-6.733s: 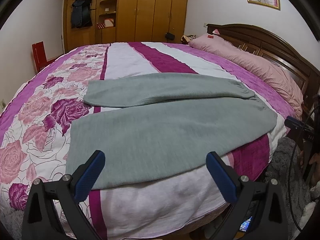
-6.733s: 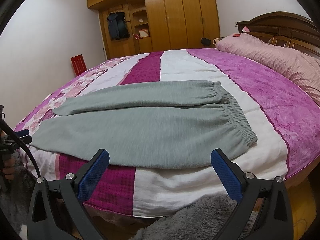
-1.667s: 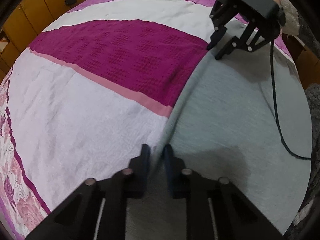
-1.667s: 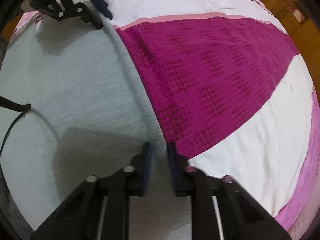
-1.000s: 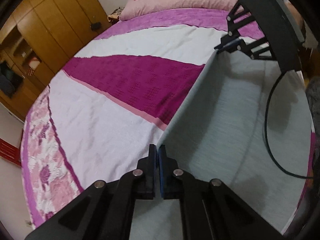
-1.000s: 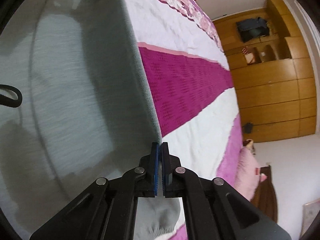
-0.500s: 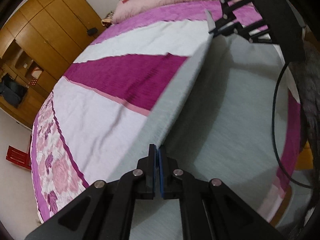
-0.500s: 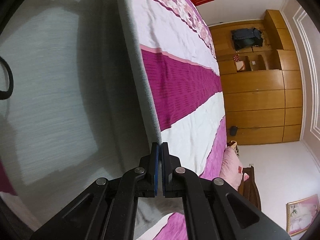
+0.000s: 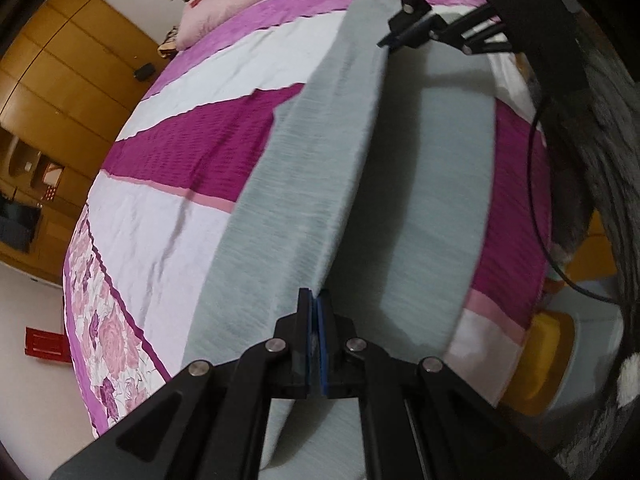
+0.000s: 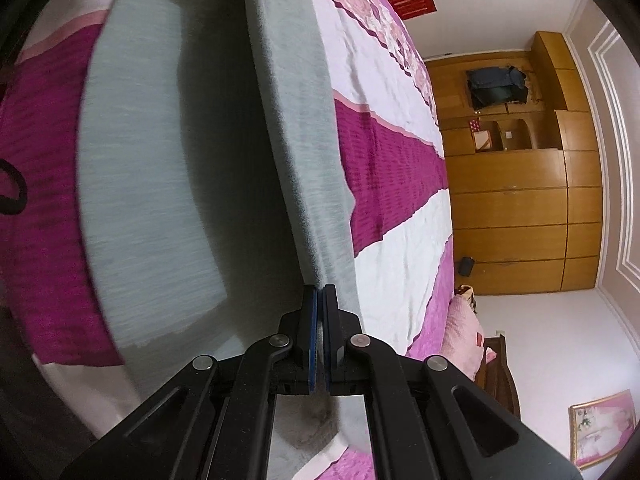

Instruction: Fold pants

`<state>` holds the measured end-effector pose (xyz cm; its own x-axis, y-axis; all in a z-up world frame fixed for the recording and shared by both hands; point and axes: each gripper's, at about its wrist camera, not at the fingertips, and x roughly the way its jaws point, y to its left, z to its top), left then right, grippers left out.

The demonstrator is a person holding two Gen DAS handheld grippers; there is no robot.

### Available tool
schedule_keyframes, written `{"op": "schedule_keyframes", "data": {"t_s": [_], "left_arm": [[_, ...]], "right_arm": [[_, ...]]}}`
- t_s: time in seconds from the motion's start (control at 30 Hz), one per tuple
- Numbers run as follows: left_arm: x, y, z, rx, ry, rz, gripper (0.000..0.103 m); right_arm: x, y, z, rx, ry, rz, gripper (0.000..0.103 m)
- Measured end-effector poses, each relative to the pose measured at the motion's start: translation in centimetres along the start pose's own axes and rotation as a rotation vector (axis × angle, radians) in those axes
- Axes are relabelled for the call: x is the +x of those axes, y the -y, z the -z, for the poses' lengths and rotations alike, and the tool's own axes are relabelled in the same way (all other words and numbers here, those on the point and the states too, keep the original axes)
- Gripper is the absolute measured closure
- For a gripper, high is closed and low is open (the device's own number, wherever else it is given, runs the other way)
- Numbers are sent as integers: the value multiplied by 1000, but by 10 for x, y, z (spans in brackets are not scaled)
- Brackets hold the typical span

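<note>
The grey pants lie on the bed, and their far leg is lifted off the bedspread. My left gripper is shut on that leg's edge near one end. My right gripper is shut on the same edge near the other end; it also shows in the left wrist view. The lifted leg hangs stretched between the two grippers, above the near leg, which lies flat. The near leg also shows in the left wrist view.
The bedspread has magenta, white and floral stripes. Pink pillows and a wooden headboard are at one end. Wooden wardrobes stand beyond the bed. A black cable hangs at the bed's near edge. A yellow object sits below.
Both grippers, shut on the far leg's edge, have lifted it higher and carried it over toward the near leg. More bedspread shows behind the raised cloth.
</note>
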<state>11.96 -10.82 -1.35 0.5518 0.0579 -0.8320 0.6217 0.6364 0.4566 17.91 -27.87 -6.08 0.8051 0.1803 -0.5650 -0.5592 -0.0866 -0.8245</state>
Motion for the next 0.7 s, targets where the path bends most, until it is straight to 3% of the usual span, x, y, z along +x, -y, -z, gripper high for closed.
{"op": "schedule_keyframes", "data": {"t_s": [0.27,0.43,0.7], "left_arm": [[-7,23,12,77,-25,-3,101],[-12,37,16,153,-46,6,101],[-11,52,20,196,-62,26,101]], "right_arm": [[-16,-38,1,-84,18,22,103],[-22,-54,3,-132,28,91,103],[-24,-65,2,-159,32,68,103]]}}
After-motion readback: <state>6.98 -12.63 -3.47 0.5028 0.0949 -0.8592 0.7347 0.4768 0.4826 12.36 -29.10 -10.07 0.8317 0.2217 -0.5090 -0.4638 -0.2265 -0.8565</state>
